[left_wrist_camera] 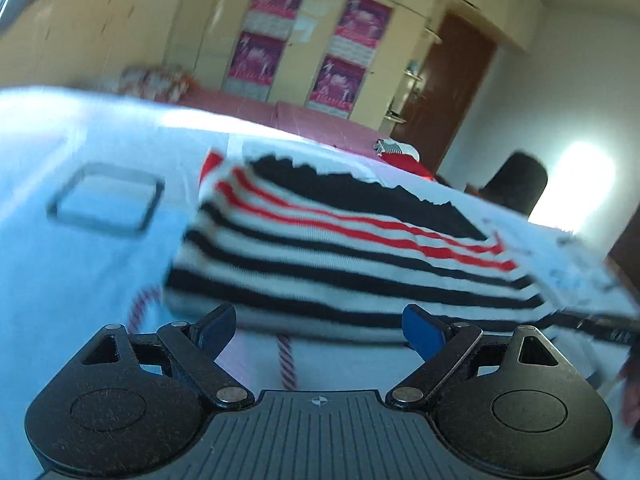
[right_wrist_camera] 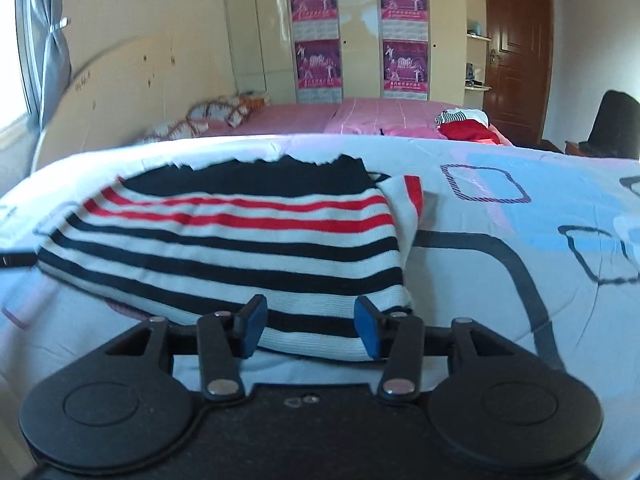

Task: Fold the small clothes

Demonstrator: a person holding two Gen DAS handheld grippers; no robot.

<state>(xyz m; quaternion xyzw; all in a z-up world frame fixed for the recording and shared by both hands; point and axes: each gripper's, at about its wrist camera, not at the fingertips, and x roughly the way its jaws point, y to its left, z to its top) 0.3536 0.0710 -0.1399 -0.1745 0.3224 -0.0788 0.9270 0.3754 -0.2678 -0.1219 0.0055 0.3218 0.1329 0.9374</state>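
Observation:
A small striped knit garment [left_wrist_camera: 340, 248], white with black and red stripes and a black top band, lies flat on the patterned bedsheet [left_wrist_camera: 72, 264]. It also shows in the right wrist view [right_wrist_camera: 240, 240]. My left gripper [left_wrist_camera: 320, 330] is open, its blue pads at the garment's near hem, nothing between them. My right gripper [right_wrist_camera: 310, 328] is open, its pads low over the near right hem of the garment, not closed on it. The left gripper's tip shows as a dark bar [right_wrist_camera: 16, 259] at the garment's left edge.
The white-and-blue sheet [right_wrist_camera: 520, 240] with dark square outlines covers the near surface. Behind it is a pink bed [right_wrist_camera: 360, 116] with a pile of red and striped clothes [right_wrist_camera: 466, 124]. A black chair [right_wrist_camera: 616, 120] and a brown door [right_wrist_camera: 516, 44] stand at the right.

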